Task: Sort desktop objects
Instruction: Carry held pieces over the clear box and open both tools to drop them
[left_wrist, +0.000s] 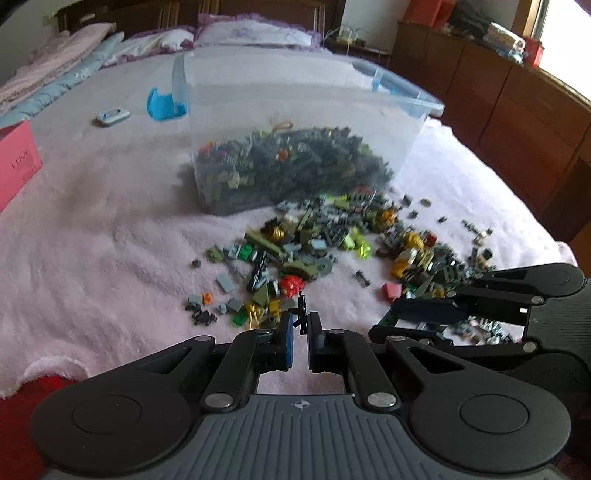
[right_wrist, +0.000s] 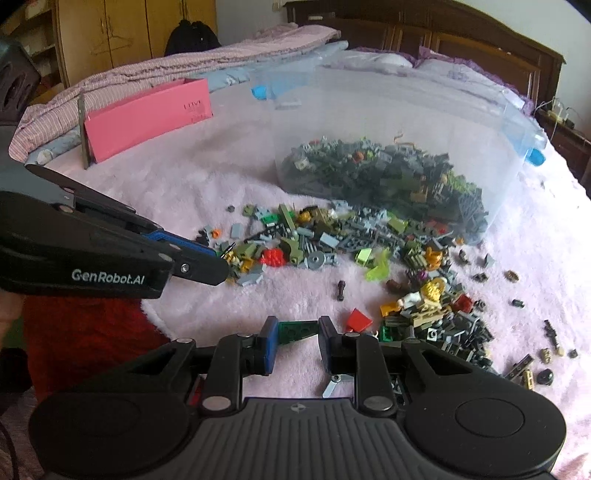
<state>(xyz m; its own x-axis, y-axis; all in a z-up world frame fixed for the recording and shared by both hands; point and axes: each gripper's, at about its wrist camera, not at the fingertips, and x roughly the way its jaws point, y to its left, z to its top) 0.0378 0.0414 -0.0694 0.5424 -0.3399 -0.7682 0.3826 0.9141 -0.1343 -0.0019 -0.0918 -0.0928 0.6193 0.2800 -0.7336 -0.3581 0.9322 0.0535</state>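
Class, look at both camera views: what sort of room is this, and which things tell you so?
Most likely a bedroom: the toy bricks lie on a bed's pink blanket, with pillows and a wooden headboard behind.

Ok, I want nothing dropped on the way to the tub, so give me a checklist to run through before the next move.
1. Left gripper shut on the small black toy-gun piece: ok.
2. Right gripper shut on the flat dark green plate brick: ok.
3. Clear plastic tub open on top: ok.
4. Path from both grippers to the tub free of obstacles: ok; only the loose brick pile on the pink fleece blanket lies between.
5. How firmly the thin gun piece is clamped: cannot tell.
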